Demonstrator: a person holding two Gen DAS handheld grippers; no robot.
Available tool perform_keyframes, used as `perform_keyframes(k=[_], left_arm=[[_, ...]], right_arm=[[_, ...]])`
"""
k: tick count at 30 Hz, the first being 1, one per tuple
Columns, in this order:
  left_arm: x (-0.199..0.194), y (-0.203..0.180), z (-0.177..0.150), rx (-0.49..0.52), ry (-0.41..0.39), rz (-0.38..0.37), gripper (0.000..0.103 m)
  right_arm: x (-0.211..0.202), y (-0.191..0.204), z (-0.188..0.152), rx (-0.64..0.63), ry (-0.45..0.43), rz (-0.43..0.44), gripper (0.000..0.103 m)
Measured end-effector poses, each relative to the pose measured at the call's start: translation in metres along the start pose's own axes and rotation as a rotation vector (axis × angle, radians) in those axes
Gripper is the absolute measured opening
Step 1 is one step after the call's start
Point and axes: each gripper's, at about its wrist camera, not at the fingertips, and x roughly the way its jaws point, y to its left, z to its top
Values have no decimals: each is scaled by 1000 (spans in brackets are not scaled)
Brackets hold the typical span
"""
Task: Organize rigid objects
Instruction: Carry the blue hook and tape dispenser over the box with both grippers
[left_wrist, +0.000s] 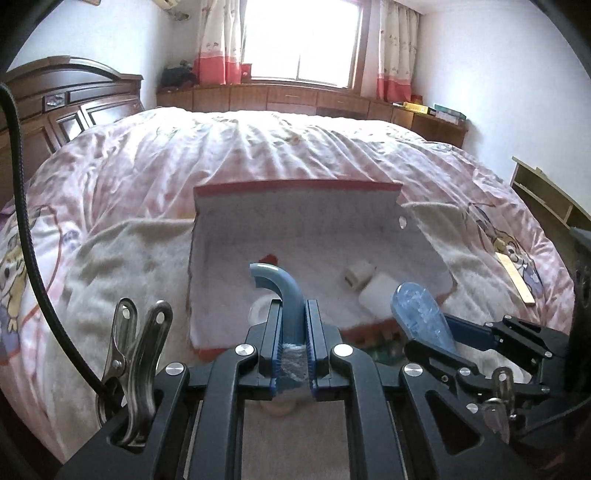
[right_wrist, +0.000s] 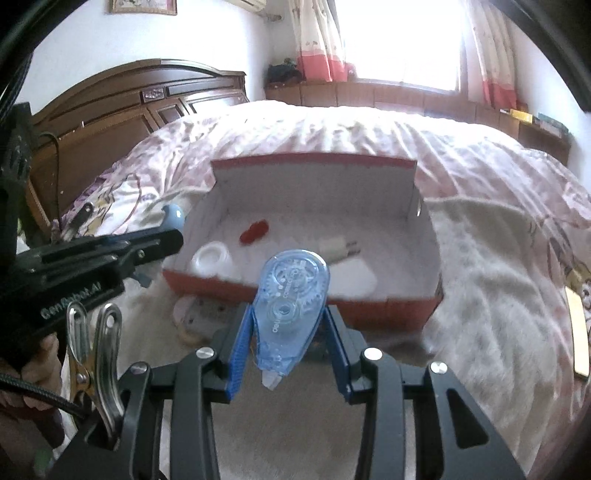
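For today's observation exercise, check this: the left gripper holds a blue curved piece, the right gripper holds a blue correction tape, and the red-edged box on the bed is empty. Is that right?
Not quite: the box is not empty. The right wrist view shows a small red item, a white ring-shaped item and a white plug inside. The left gripper does hold the blue curved piece, and the right gripper the correction tape.

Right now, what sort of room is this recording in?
Almost certainly a home bedroom: a bed with a pink cartoon quilt, a carved wooden headboard, and a curtained window.
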Motion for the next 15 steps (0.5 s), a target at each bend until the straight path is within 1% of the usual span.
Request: perform_keyframes(k=[8,15], left_arm=[[30,-5,29,-11,15,-2,12],[59,-4,47,-18,32,7,12]], right_arm=[[16,-18,35,1,-20,-30,40],[43,-34,57,10,-5,-43,40]])
